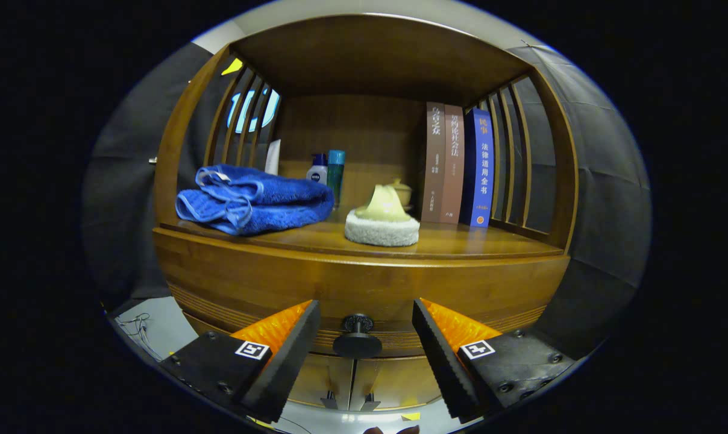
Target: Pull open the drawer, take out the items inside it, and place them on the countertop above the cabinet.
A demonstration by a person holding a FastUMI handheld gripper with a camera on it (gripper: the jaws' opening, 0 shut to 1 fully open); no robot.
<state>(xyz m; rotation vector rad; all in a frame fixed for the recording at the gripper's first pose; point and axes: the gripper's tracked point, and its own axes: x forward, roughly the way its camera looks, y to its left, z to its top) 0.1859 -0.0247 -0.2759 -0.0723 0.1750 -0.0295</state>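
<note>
Approaching the drawer (364,289) with my gripper (359,355) spread wide and holding nothing; the black knob (357,337) sits between my fingers (285,355), level with the tips, with clear gaps either side; neither pad touches it. Drawer front looks closed, flush under the countertop (460,244) beyond the fingers; contents hidden, so I cannot tell what is inside.

Beyond and above the fingers, on the countertop: folded blue towel (252,202) toward my left finger's side, a white-and-cream pad (382,223) roughly straight ahead, bottles (328,172) and three upright books (457,166) further back.

Risks, as judged: knob is small and round; closing off-centre could let one pad land first and the knob slip out on the pull. Pulling at an angle rather than straight back may bind the drawer. Countertop is already crowded ahead; items placed later could nudge the pad or catch the towel's edge.
</note>
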